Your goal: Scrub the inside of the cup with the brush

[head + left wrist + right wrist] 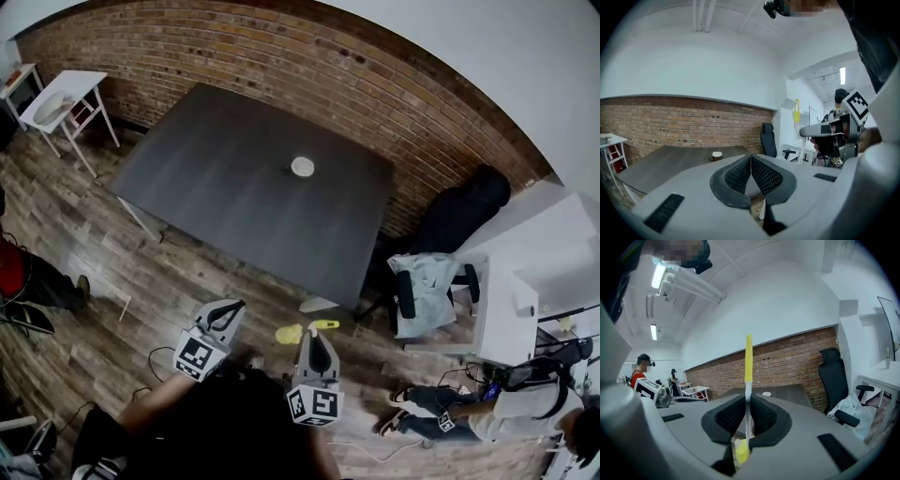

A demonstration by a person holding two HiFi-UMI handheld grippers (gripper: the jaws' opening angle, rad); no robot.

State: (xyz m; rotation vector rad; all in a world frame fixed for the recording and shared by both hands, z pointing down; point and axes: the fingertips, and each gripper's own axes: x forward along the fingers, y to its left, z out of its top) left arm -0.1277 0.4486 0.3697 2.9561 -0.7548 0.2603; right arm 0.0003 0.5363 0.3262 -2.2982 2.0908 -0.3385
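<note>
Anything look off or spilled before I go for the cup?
Nothing stands out. The cup stands upright, alone on the table, with no spill showing. The right gripper clamps the brush by its thin shaft, straight between the jaws. The left gripper is shut and empty.

No words, brands or numbers are showing legibly; the white cubes (199,355) on the left gripper (230,309) and right gripper (315,337) are displaying only black square marker patterns.

A big dark tabletop (234,211) stands by the brick wall (281,66). A black chair (464,211) sits near its right end.
</note>
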